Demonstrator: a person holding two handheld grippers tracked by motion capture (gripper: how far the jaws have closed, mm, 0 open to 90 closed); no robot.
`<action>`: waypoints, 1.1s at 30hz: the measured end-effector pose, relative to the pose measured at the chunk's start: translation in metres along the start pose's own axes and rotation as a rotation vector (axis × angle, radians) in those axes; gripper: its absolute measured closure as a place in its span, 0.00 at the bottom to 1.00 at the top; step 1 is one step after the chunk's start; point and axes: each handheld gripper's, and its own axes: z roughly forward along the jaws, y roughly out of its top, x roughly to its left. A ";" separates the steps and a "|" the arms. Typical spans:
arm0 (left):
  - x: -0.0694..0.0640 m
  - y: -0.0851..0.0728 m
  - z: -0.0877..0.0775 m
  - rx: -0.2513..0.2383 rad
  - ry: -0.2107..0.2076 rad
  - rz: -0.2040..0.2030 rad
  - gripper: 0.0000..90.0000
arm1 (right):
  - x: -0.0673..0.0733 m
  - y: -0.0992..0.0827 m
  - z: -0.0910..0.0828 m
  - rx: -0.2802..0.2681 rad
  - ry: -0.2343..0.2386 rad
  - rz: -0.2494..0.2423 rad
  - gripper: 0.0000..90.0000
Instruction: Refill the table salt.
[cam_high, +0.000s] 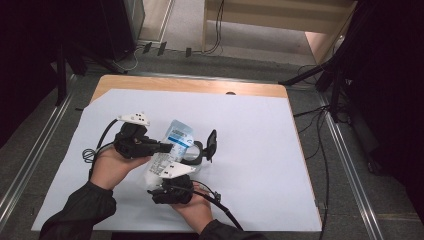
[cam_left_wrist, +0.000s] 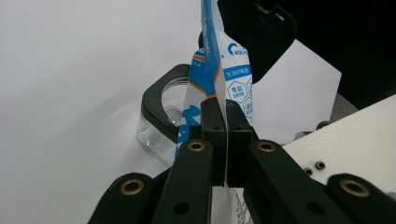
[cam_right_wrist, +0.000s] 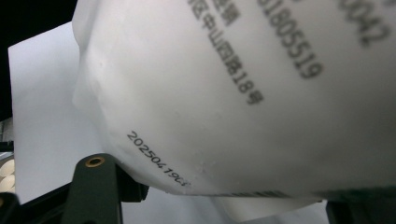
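- Right now my left gripper (cam_high: 159, 147) has its fingers (cam_left_wrist: 214, 122) pinched tight on the upper edge of the white-and-blue pouch (cam_high: 172, 145), the thin film clamped flat between them.
- My right gripper (cam_high: 167, 187) sits under the pouch's fat lower end; in the right gripper view the white bag (cam_right_wrist: 224, 93) bulges across the gap between its fingers, which stand wide apart, but the pads are hidden, so I cannot tell whether they press on it or merely cradle it.
- The pouch hangs tilted between my two hands, above the white sheet (cam_high: 260, 150) on the counter (cam_high: 200, 84), its top toward the clear jar (cam_left_wrist: 159, 119).
- That jar stands on the sheet just beyond the pouch, its black-rimmed mouth uncovered and its black lid (cam_high: 212, 143) flipped up on the far side.
- So, as I judge it, the bag is picked up, brought to the jar, and the jar is already open.
- I can't see whether the pouch itself is torn open yet.
- Left to do, I reckon: line the pouch's top over the jar's mouth, tip the contents in, set the bag down and shut the lid.
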 end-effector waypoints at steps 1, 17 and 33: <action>0.001 0.000 0.002 0.000 -0.004 -0.001 1.00 | -0.001 0.000 0.000 0.002 0.005 0.006 0.42; 0.007 -0.005 0.012 0.038 -0.021 -0.008 0.89 | -0.007 -0.005 -0.002 -0.013 0.050 0.092 0.45; -0.004 -0.001 0.018 0.056 0.042 0.008 0.98 | -0.006 -0.002 -0.002 -0.011 0.093 0.113 0.43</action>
